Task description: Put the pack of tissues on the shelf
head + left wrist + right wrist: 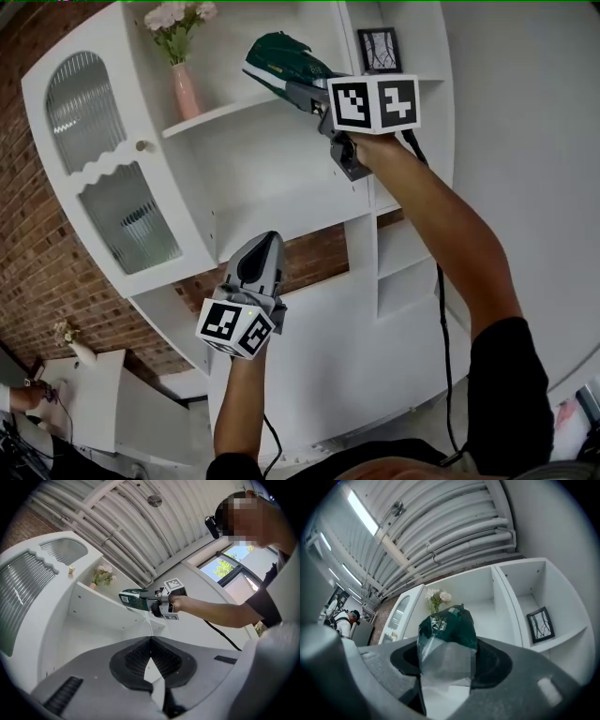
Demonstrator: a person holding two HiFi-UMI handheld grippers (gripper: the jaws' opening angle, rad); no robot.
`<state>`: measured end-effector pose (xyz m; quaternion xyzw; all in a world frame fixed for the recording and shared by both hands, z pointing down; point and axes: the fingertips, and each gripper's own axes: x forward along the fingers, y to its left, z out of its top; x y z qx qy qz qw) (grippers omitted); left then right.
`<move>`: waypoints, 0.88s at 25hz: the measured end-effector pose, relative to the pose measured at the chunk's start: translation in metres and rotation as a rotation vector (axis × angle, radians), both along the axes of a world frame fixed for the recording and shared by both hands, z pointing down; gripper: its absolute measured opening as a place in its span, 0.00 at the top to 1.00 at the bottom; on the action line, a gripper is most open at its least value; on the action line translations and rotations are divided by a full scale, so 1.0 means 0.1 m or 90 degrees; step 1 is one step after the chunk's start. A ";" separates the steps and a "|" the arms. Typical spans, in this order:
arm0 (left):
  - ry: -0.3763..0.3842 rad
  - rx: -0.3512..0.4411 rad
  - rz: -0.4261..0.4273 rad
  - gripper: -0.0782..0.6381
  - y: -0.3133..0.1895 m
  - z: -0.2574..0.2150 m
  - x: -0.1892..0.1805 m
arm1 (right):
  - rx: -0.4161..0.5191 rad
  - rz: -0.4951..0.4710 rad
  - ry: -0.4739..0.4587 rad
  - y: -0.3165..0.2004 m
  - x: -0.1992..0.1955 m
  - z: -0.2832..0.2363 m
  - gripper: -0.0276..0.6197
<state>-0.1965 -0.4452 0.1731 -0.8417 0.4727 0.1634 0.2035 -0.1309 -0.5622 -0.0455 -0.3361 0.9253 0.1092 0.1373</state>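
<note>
The pack of tissues (286, 61) is dark green with a clear end, and my right gripper (298, 86) is shut on it. It is held high, in front of the white cabinet's upper open shelf (216, 114) and just above the level of the shelf board. In the right gripper view the pack (447, 630) fills the space between the jaws, with the shelf (487, 606) behind it. The left gripper view shows the pack (133, 599) near the shelf's edge (93, 595). My left gripper (266, 242) is lower, in front of the cabinet, shut and empty.
A pink vase of flowers (183, 84) stands at the left end of the shelf. A framed picture (380, 49) sits in the narrow compartment to the right. The cabinet has a glass door (103, 159) on the left and a brick wall (37, 262) behind it.
</note>
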 end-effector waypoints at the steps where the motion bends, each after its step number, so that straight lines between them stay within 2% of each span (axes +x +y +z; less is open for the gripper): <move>1: -0.003 -0.001 0.002 0.90 -0.03 -0.01 -0.02 | -0.003 0.007 0.007 -0.05 -0.04 -0.06 0.56; 14: -0.003 0.000 0.026 0.90 -0.28 -0.07 -0.20 | -0.032 0.105 0.127 -0.58 -0.37 -0.52 0.56; 22: 0.010 0.006 0.025 0.90 -0.27 -0.11 -0.33 | -0.080 0.111 0.286 -0.76 -0.80 -0.37 0.55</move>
